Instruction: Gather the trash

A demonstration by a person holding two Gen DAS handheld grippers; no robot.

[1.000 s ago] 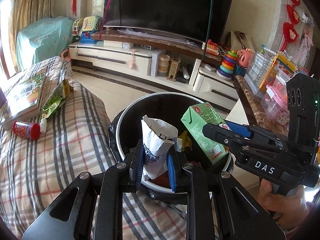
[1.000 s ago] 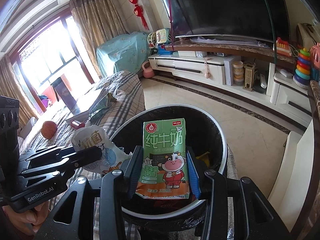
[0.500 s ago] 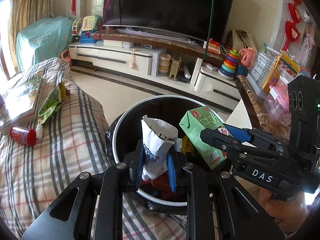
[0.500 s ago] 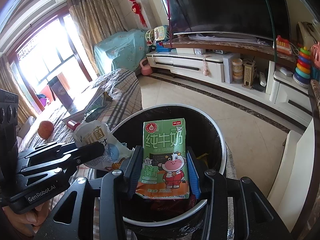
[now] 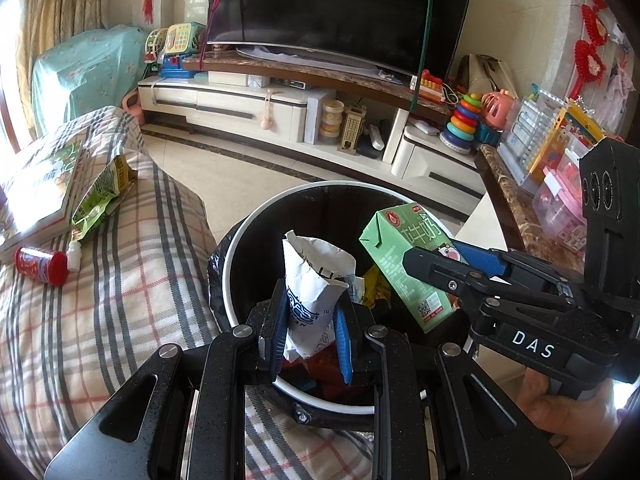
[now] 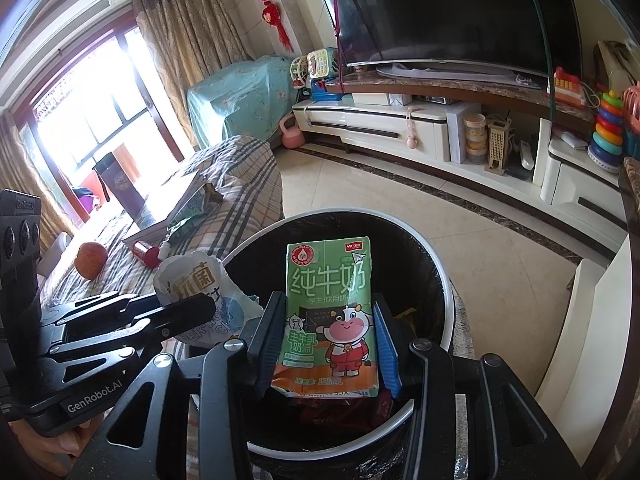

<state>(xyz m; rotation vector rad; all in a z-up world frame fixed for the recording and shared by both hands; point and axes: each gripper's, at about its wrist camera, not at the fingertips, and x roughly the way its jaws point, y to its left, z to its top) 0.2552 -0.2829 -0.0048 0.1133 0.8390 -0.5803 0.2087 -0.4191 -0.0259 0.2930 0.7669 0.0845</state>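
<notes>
Since a second ago both hands have edged over the bin (image 5: pixel 240 248): left gripper (image 5: pixel 308 322) clamps the wrapper (image 5: pixel 310 280), right gripper (image 6: pixel 328 342) clamps the carton (image 6: pixel 328 300), both above its mouth, so release looks next.

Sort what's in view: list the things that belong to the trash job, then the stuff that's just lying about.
Belongs to the job:
- white wrapper in the left claw
- green milk carton in the right claw
- trash bin
- green snack bag on the sofa, probably trash

Just lying about:
- book
- red apple
- small red bottle
- ring toy
- television
</notes>
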